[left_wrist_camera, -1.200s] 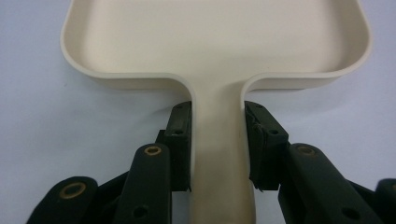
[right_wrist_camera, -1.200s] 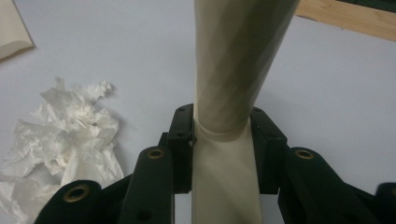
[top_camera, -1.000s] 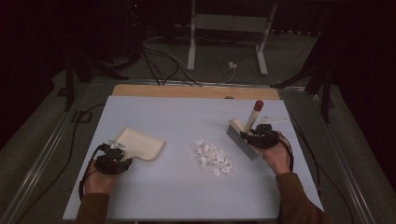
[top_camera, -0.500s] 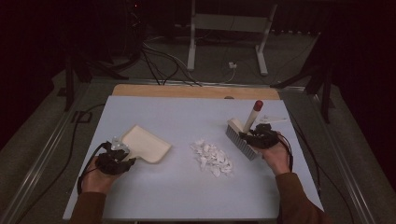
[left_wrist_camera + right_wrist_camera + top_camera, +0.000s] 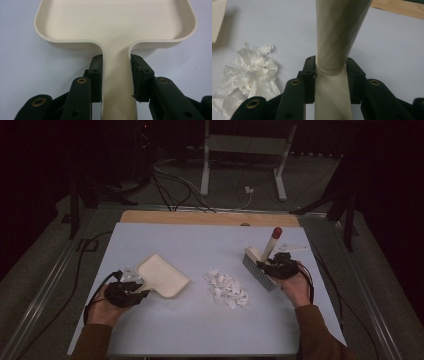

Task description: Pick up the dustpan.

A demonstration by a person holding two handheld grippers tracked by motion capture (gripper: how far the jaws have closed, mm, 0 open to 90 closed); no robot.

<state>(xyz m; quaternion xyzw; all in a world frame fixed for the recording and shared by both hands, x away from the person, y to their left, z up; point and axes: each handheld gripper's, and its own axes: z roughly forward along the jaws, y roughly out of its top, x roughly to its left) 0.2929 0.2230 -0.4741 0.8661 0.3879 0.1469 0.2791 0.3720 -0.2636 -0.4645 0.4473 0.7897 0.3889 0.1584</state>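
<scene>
High view: crumpled paper scraps [image 5: 228,290] lie between dustpan [image 5: 162,275] and brush [image 5: 261,268].

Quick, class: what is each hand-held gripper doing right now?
Left hand-held gripper: shut on the dustpan handle.
Right hand-held gripper: shut on the brush handle.

Smooth cream plastic dustpan [image 5: 115,22], crumpled white paper scraps [image 5: 247,75], matt plastic brush handle [image 5: 337,37]

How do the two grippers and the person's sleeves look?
Both the left gripper and the right gripper are black, with flat-padded jaws, brass-ringed holes and trailing black cables. A grey plate tops the left one. The sleeves are brown.
</scene>
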